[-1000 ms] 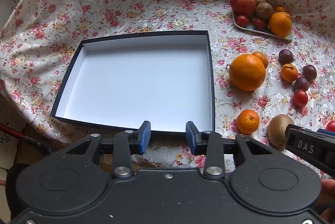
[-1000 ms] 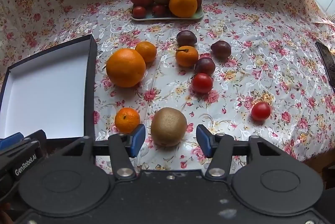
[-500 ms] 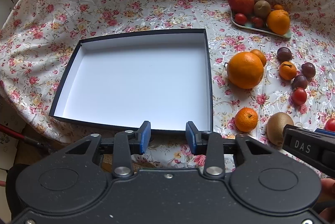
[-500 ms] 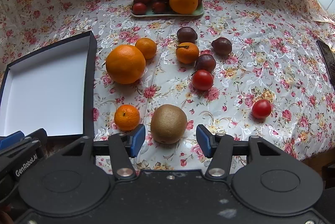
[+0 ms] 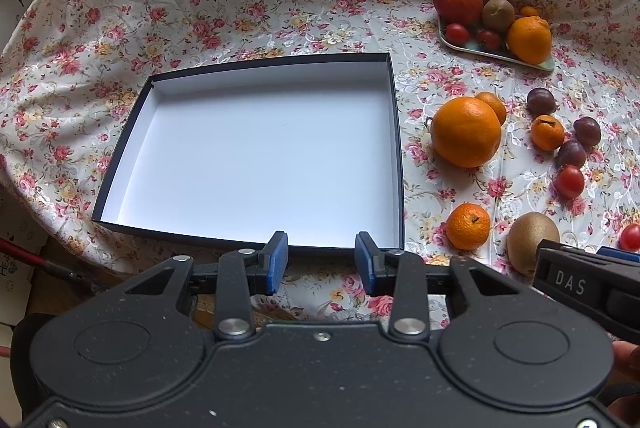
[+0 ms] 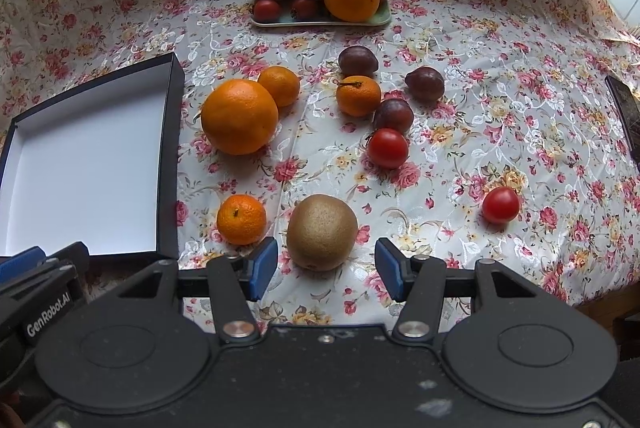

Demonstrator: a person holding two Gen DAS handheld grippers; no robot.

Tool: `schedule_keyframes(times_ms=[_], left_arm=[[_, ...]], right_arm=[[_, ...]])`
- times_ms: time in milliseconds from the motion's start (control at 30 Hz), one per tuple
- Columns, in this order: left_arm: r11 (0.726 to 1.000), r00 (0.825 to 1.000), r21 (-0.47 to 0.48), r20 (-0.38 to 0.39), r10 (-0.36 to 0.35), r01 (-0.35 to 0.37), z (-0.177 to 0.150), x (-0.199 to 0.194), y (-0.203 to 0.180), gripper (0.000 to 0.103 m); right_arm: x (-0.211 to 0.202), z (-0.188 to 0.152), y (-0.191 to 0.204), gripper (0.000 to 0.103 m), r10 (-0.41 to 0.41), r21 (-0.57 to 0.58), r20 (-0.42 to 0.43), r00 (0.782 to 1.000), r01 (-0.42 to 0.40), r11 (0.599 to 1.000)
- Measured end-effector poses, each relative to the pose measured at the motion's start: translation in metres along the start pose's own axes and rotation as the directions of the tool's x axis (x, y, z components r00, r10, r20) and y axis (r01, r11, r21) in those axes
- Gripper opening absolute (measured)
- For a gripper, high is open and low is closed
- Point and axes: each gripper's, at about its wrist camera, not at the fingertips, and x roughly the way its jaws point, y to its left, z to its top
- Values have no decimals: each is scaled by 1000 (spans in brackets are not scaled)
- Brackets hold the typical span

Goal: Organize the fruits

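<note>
- Hovering just short of the kiwi [image 6: 322,232], the right gripper [image 6: 326,264] has its jaws spread wide, nothing between them.
- Left of the kiwi sits a small mandarin [image 6: 241,219]; further left lies the open dark box [image 6: 173,148], its white inside bare.
- Left gripper [image 5: 321,262] hangs at the box's near edge, jaws parted, pinching nothing.
- Beyond the kiwi: a big orange [image 6: 239,116], plums, tomatoes, a fruit tray [image 6: 320,22].

A home dining spot: floral tablecloth [image 6: 460,132] and a plate [image 6: 320,20] of fruit.
</note>
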Motion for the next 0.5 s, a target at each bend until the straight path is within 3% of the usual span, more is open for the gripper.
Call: schedule_keyframes(times_ms=[500], left_arm=[[1000,1000,1,-2,1,-1,-2,1,-2,46]], right_arm=[[3,-1,1,57,4,-3,-18,1000,-4,1000]])
